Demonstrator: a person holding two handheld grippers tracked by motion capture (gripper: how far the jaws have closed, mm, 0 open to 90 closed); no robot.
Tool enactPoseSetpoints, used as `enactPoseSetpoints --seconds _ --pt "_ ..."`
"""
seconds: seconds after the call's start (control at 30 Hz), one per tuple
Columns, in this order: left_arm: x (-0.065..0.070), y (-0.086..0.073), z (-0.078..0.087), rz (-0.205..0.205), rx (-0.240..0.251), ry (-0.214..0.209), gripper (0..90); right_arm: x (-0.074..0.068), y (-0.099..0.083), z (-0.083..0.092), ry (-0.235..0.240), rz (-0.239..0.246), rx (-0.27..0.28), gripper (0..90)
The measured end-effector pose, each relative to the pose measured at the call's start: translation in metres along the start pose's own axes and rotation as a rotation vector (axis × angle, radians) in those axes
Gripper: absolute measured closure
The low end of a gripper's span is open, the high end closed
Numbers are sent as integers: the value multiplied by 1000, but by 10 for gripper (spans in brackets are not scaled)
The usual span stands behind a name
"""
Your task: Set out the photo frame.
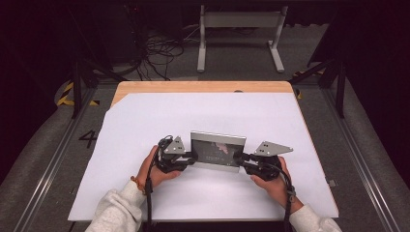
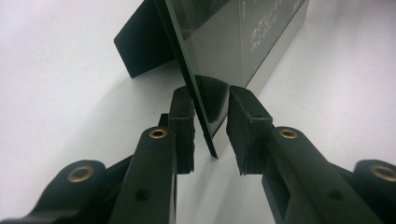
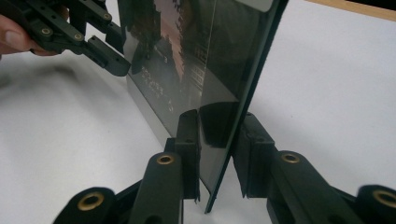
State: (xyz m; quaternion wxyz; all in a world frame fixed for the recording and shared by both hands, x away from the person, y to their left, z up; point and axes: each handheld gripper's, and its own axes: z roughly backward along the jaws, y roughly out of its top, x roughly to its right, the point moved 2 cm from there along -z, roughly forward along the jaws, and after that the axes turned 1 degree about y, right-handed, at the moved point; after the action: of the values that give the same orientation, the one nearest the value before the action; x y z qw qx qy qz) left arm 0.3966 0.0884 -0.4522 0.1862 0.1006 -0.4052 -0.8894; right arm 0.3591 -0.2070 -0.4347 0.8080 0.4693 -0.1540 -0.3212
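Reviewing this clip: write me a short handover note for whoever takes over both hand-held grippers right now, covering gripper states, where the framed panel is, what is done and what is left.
Left hand-held gripper: jaws straddle the left edge of the glass picture frame; a gap shows on either side, so no firm grip yet.
Right hand-held gripper: jaws straddle the frame's right edge, with a gap at the right-hand pad; grip unconfirmed.
Frame: stands nearly upright on the white sheet, its black back stand behind it.
Done: both grippers placed at the frame's opposite edges.
Left: probably close both on the frame, then lift or reposition it.
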Motion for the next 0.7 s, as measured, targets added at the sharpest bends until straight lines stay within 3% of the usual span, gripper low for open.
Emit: enactPoseSetpoints --seconds 0.17,0.43,0.53,0.7 --pt "1 -4 4 24 13 15 729 -2 2 -5 2 -1 5 719" --pt "4 -6 5 30 14 34 727 -2 3 -6 -4 20 -6 716" --pt "2 -5 8 45 50 38 664 -1 1 -4 -1 21 -15 735" --pt "4 -5 12 32 70 40 689 1 -4 0 6 31 -28 793"
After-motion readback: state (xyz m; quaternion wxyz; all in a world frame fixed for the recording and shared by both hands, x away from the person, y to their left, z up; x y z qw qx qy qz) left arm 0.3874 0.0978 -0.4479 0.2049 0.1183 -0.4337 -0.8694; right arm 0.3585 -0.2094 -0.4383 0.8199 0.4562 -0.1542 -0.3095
